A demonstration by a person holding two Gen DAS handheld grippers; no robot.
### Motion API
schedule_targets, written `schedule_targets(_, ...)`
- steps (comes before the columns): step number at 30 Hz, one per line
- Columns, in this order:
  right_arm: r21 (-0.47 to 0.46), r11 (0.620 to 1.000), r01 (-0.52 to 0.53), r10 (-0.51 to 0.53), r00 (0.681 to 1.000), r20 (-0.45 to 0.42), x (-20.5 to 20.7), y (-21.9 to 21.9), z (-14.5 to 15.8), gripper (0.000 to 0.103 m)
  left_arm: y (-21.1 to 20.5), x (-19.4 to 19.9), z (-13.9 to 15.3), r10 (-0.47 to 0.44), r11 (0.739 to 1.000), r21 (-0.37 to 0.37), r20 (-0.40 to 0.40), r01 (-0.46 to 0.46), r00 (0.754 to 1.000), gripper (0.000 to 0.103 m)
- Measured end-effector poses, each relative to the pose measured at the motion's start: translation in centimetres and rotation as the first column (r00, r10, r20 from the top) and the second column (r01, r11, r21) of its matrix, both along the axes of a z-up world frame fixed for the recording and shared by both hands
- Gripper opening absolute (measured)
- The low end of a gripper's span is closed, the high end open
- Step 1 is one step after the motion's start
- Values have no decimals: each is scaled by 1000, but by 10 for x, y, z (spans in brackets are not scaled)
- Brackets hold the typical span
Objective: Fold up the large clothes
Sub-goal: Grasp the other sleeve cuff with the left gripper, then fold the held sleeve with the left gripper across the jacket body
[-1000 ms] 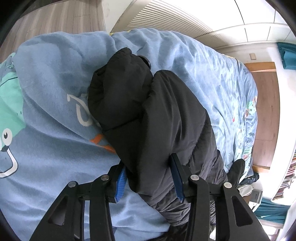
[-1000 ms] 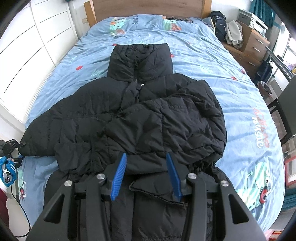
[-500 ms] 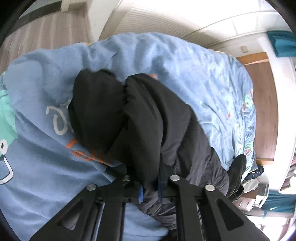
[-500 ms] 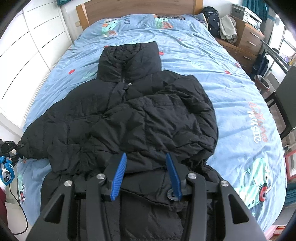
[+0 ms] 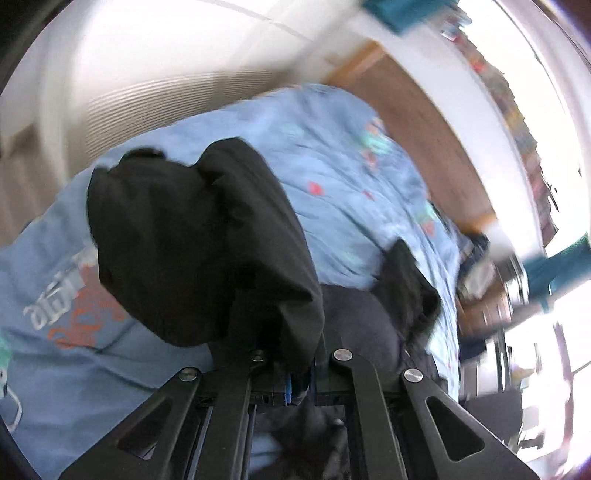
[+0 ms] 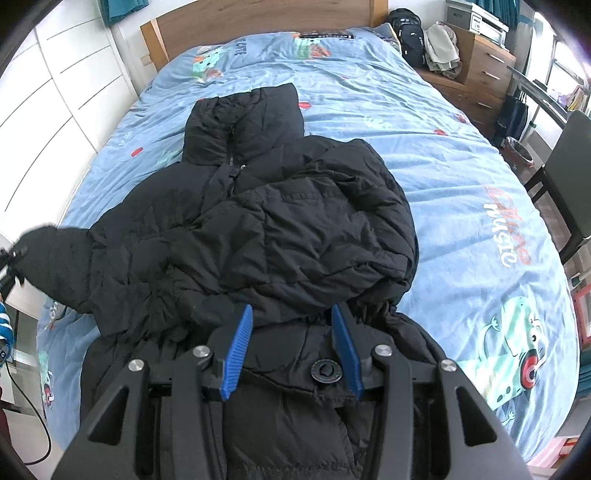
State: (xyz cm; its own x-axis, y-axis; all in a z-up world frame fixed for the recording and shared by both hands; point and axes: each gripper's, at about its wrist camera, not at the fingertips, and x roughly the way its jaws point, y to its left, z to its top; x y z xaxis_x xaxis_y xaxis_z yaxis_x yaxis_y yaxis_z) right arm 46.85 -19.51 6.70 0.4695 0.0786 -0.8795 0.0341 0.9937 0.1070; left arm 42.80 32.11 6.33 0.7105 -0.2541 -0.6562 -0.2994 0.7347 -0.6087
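Note:
A black puffer jacket [image 6: 280, 229] lies on a blue bed cover [image 6: 461, 192], hood toward the headboard, one sleeve folded across its chest. My right gripper [image 6: 291, 325] is open and hovers above the jacket's waist, near a snap button [image 6: 325, 370]. My left gripper [image 5: 301, 384] is shut on the jacket's other sleeve [image 5: 199, 240] and holds it lifted off the bed; the blue pads are nearly hidden by the fabric. This lifted sleeve shows at the left edge of the right wrist view [image 6: 55, 254]. The left wrist view is motion-blurred.
A wooden headboard [image 6: 258, 22] stands at the far end. White wardrobe doors [image 6: 48, 103] line the left side. A wooden dresser [image 6: 480, 70] with a backpack [image 6: 406, 33] and clothes, and a dark chair [image 6: 565, 177], stand to the right.
My left gripper closed on the sleeve and has lifted and swung it up off the bed. My right gripper stayed open and drifted slightly over the waist.

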Motion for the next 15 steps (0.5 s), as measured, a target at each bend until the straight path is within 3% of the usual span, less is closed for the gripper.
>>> schedule_targets(6, 18, 1000, 13, -14, 1000, 17, -9, -12, 3, 44, -85, 14, 11, -212, 973, 93, 18, 210, 977, 5)
schedule_targets(15, 24, 998, 58, -58, 998, 18, -25, -37, 0, 44, -197, 13, -32, -440, 884, 137, -87, 448, 894, 5)
